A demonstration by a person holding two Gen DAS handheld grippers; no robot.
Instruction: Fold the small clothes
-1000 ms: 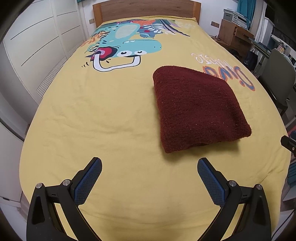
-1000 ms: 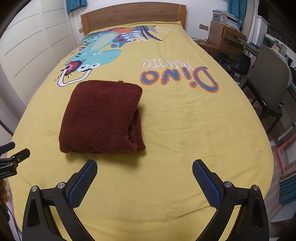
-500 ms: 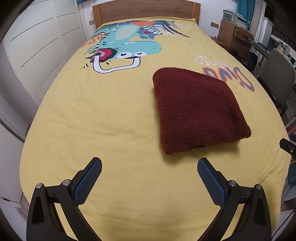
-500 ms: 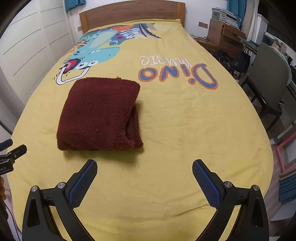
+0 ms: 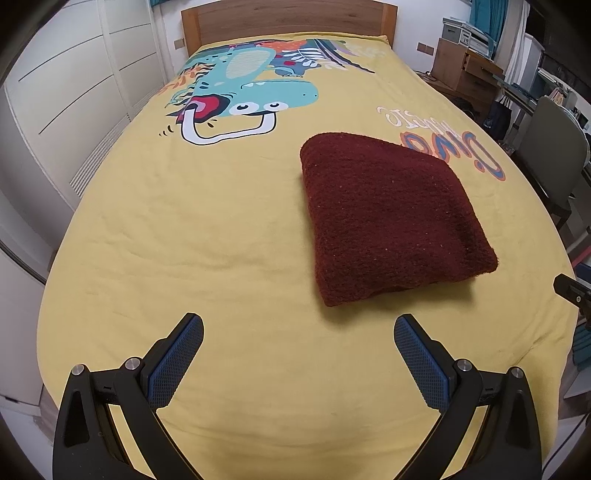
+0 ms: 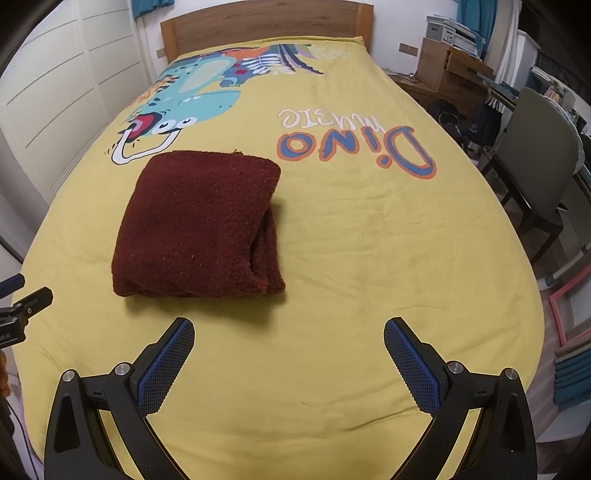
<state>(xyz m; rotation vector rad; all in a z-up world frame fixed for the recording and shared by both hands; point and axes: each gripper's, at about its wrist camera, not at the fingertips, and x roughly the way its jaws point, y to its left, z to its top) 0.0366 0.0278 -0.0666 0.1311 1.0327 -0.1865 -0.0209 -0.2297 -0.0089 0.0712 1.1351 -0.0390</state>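
A dark red fuzzy garment (image 5: pixel 388 218) lies folded into a thick rectangle on the yellow dinosaur bedspread (image 5: pixel 207 236). It also shows in the right wrist view (image 6: pixel 199 225), with its stacked layers open toward the right. My left gripper (image 5: pixel 298 332) is open and empty, held above the bed short of the garment's near left corner. My right gripper (image 6: pixel 289 336) is open and empty, short of the garment's near right corner. The tip of each gripper shows at the edge of the other's view.
A wooden headboard (image 5: pixel 288 20) stands at the far end. White wardrobe doors (image 5: pixel 66 85) run along the left. A grey chair (image 6: pixel 535 162) and a wooden cabinet (image 6: pixel 450 70) stand to the right of the bed. The bed's near edge lies just below both grippers.
Both grippers have drawn back slightly from the folded garment, which looks a little farther away. The jaws stay open and the garment has not moved.
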